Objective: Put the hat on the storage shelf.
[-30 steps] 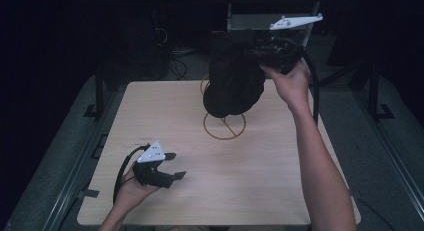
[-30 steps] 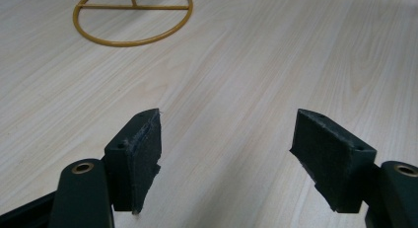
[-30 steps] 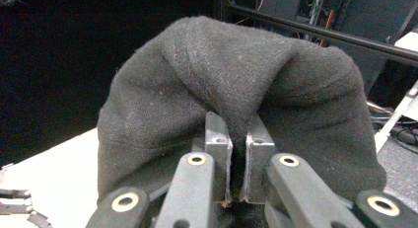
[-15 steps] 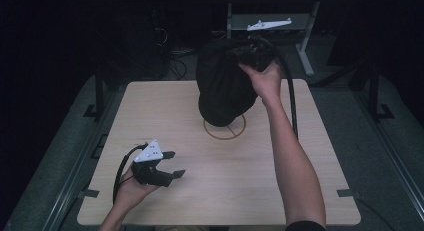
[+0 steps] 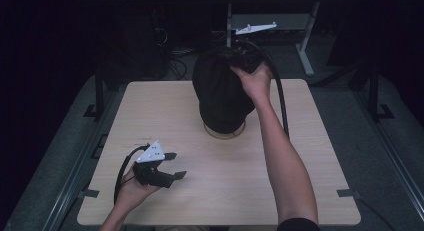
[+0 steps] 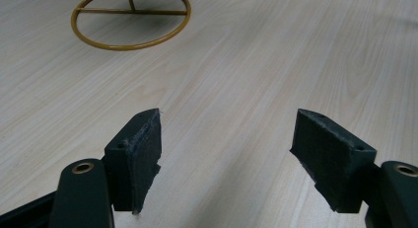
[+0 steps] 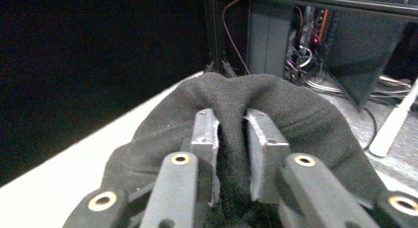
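High view: the black hat (image 5: 220, 93) sits over the gold stand (image 5: 225, 133) mid-desk (image 5: 310, 156), with the right hand-held gripper (image 5: 240, 58) at its crown.

Left gripper view: the left hand-held gripper (image 6: 226, 154) gapes empty above bare wood.

Right gripper view: jaws just opening, a fabric fold between them, no longer pinched.
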